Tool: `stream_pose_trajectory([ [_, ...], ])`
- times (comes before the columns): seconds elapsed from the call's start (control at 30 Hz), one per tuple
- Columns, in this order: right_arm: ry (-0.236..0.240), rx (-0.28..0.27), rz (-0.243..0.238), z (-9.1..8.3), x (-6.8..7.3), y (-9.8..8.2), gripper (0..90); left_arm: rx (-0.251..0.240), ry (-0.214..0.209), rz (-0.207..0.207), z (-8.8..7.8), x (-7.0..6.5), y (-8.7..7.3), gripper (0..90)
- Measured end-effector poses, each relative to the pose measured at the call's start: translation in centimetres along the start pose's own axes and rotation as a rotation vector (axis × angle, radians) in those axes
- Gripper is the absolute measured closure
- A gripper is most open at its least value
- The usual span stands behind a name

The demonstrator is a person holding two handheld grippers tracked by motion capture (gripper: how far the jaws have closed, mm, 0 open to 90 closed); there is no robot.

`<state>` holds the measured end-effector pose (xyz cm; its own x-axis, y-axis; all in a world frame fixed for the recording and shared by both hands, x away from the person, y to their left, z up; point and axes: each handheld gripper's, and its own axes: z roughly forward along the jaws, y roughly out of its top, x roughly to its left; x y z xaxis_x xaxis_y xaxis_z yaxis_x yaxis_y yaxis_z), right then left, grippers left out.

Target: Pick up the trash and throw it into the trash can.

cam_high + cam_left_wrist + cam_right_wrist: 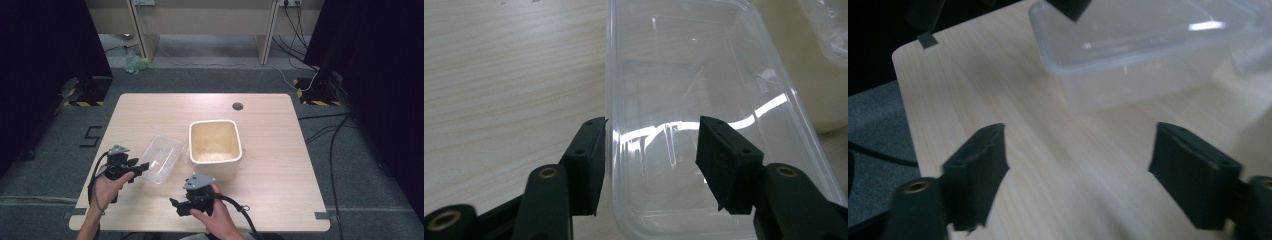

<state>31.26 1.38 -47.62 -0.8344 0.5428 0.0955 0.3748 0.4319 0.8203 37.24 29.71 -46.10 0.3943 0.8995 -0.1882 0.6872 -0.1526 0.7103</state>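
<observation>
While the left gripper (651, 165) straddles the near left wall of the clear tub (709, 115), one jaw outside and one inside, I can't tell whether the pads actually press on the plastic; the gap looks wider than the thin wall. So I count it as around the rim, not a sure hold.

Landmark: the beige bin (216, 148), mid-table. The tub lies just left of the bin, tilted, its far end touching or nearly touching the bin's side. The left gripper (131, 167) sits at the tub's end away from the bin. The right gripper (182, 205) hangs in front of the bin, nearer me, jaws apart with nothing between them; in its own view it (1075, 175) looks across bare table (998, 90) toward the tub (1143, 55).

Risks, as I judge them:
- Thin flexible wall could buckle or slip out if I lift on a one-wall pinch.
- Tub could swing into the bin and shove it.
- Right gripper, coming in, could knock the tub before the left is secure.

Count: one tub, one bin, two grippers, one table. The bin holds something pale at its bottom; can't make it out.
</observation>
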Motion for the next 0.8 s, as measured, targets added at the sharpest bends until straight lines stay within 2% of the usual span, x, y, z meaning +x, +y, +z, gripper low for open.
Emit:
stream_pose_trajectory([
  [0.03,-0.03,-0.018,-0.023,0.8,0.2,0.7,26.5,-0.002,-0.01,0.002,-0.3,-0.2,-0.4,45.7],
  [0.07,-0.03,-0.018,-0.023,0.8,0.2,0.7,26.5,-0.002,-0.01,0.002,-0.3,-0.2,-0.4,45.7],
  [0.1,-0.064,-0.036,-0.001,1.6,0.2,1.2,25.6,0.0,-0.02,0.012,-0.7,-0.4,-0.8,45.7],
  [0.13,-0.064,-0.036,-0.001,1.6,0.2,1.2,25.6,0.0,-0.02,0.012,-0.7,-0.4,-0.8,45.7],
  [0.17,-0.086,-0.052,0.059,2.3,0.1,1.5,25.2,0.008,-0.02,0.027,-1.1,-0.5,-1.0,45.6],
  [0.2,-0.086,-0.052,0.059,2.3,0.1,1.5,25.2,0.008,-0.02,0.027,-1.1,-0.5,-1.0,45.4],
  [0.27,-0.12,-0.061,0.096,3.0,0.0,1.7,24.7,0.009,-0.018,0.03,-1.2,-0.4,-1.0,44.9],
  [0.33,-0.144,-0.07,0.122,3.5,-0.1,1.8,27.3,-0.005,-0.022,0.011,-1.2,0.0,-0.7,42.7],
  [0.43,-0.134,-0.092,0.168,4.2,-0.2,2.2,26.2,-0.021,-0.053,-0.03,-0.5,0.9,0.4,39.7],
  [0.47,-0.146,-0.095,0.174,4.6,0.1,2.4,24.9,-0.017,-0.062,-0.038,-0.2,1.0,0.6,37.7],
  [0.5,-0.149,-0.097,0.184,4.8,0.3,2.5,25.0,0.0,-0.086,-0.052,0.9,1.4,1.2,37.5],
  [0.53,-0.145,-0.102,0.197,5.0,0.4,2.5,24.8,0.0,-0.086,-0.052,0.9,1.4,1.2,37.5],
  [0.57,-0.148,-0.098,0.201,5.3,0.5,2.6,24.8,0.017,-0.102,-0.06,1.9,1.7,1.6,37.5],
  [0.63,-0.155,-0.093,0.213,5.6,0.6,2.6,24.7,0.018,-0.109,-0.069,2.3,1.7,1.6,37.8],
  [0.67,-0.157,-0.098,0.227,5.9,0.6,2.6,24.2,0.017,-0.132,-0.08,2.5,1.7,1.6,38.0],
  [0.7,-0.146,-0.105,0.263,6.3,0.5,2.6,24.5,0.013,-0.147,-0.085,2.5,1.6,1.4,39.9],
  [0.8,-0.155,-0.109,0.263,6.5,0.5,2.8,21.8,0.015,-0.148,-0.088,2.3,1.6,1.2,41.7],
])
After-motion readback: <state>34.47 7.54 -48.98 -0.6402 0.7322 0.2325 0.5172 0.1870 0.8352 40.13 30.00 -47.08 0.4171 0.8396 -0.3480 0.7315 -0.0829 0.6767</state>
